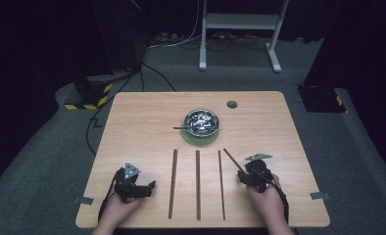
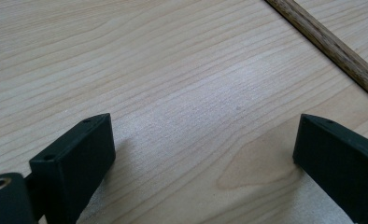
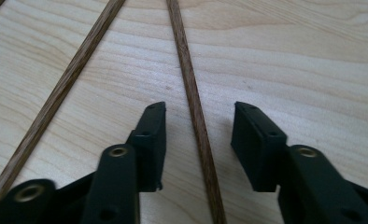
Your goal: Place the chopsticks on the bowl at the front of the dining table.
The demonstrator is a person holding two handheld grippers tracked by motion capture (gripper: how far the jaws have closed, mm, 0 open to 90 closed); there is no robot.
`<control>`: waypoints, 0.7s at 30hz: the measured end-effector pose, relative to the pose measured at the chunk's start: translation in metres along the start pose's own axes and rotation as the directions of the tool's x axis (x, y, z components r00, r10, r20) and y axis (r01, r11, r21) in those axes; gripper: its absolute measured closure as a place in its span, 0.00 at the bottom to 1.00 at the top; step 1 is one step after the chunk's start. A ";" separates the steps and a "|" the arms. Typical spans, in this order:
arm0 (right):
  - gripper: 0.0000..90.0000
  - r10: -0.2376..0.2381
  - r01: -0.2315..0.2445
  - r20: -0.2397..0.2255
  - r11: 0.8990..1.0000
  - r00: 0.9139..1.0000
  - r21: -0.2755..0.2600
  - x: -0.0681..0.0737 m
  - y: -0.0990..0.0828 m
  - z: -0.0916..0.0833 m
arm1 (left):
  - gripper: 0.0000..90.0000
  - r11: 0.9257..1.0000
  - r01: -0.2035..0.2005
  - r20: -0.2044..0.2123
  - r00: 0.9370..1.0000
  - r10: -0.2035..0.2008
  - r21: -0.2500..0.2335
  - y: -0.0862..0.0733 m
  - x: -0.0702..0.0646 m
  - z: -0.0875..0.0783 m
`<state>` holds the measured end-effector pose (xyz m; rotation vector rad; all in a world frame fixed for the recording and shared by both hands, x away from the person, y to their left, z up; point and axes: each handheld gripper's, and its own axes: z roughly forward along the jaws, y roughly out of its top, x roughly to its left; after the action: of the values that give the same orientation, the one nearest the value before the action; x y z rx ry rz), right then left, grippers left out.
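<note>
The slanted stick (image 1: 232, 159) lies on the desk (image 1: 142, 127) at the right end of a row of 4 wooden sticks, its near end under the right claw (image 1: 243, 175). The other 3 sticks, the left stick (image 1: 173, 183), the middle stick (image 1: 198, 184) and the thin stick (image 1: 221, 184), lie roughly parallel and run away from the person.

The high view shows the whole layout: both hands at the near edge, the left claw (image 1: 149, 187) pointing toward the left stick but apart from it, and a metal bowl (image 1: 201, 122) on a green mat (image 1: 201, 139) farther back, with a dark utensil (image 1: 181, 128) sticking out of the bowl to the left.

The right gripper view shows the slanted stick (image 3: 191, 98) running straight between the right claw (image 3: 198, 114) jaws, which stand apart with a gap on each side of the stick; the pads do not press on it. The thin stick (image 3: 60, 88) lies further left in that view.

The left gripper view shows the left claw (image 2: 203, 135) spread wide over bare desk (image 2: 173, 70), nothing between the jaws, with the left stick (image 2: 331, 46) crossing the upper right corner.
</note>
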<state>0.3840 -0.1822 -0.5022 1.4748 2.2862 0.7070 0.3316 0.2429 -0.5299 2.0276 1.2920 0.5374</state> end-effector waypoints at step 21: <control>0.84 -0.052 0.052 -0.016 0.999 0.999 0.010 -0.003 0.006 0.002 | 0.06 1.000 0.000 0.000 1.000 0.000 0.000 0.000 0.000 0.000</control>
<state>0.3909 -0.1825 -0.5008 1.4140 2.3345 0.6959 0.3316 0.2429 -0.5299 2.0277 1.2915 0.5376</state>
